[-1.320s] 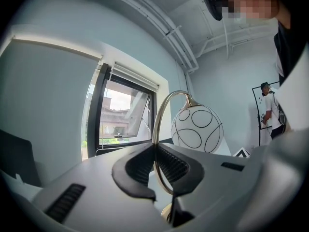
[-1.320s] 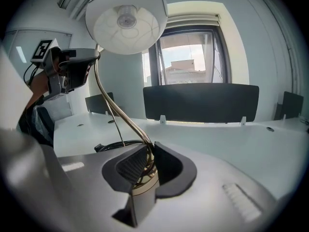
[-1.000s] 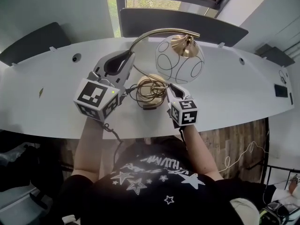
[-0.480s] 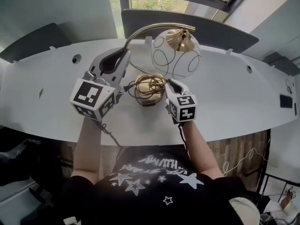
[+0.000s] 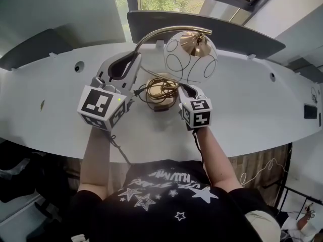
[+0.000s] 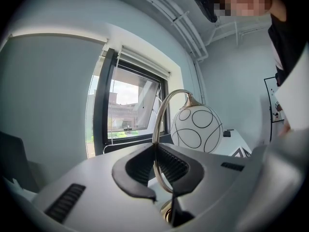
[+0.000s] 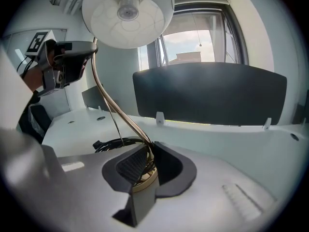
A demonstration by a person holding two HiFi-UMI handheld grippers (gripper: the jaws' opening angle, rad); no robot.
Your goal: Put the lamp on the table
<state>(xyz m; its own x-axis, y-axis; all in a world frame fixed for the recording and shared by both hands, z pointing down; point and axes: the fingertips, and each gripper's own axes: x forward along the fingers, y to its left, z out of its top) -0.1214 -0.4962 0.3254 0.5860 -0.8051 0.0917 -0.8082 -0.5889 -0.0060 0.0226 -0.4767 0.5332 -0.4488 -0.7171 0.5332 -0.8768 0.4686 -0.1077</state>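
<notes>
**Left gripper** [image 5: 132, 67] [image 6: 157, 167]: bare forearm reaching forward from the worktop's near edge, marker cube nearest the person, jaws pointing away and slightly right. The jaws stand narrow, clamped on the lamp's curved brass stem [image 5: 151, 36] [image 6: 161, 117] low on its rise.

**Right gripper** [image 5: 186, 91] [image 7: 145, 159]: forearm angled forward from the person's right side, cube just behind the jaws, jaws pointing toward the lamp's foot. The jaws stand narrow, closed on the brass base [image 5: 160, 87] [image 7: 144, 178] where the stem leaves it.

**Lamp** [image 5: 191, 58]: over the middle of the white worktop [image 5: 252, 110], between the two grippers. The white globe shade [image 6: 197, 128] [image 7: 127, 13], patterned with black circles, hangs from the stem's arch above and to the right of the base. The dark cord [image 5: 151, 91] [image 7: 113, 142] is coiled round the base. Whether the base rests on the worktop or hangs just above it cannot be told.

**Surroundings**: dark panel [image 5: 202, 26] [image 7: 207, 93] along the worktop's far edge; window [image 5: 171, 1] [image 6: 125, 112] behind it.

**Change from a second ago**: lamp and both grippers stand slightly further in over the worktop, toward the panel. Both holds are unchanged, and the shade hangs on the same side.
</notes>
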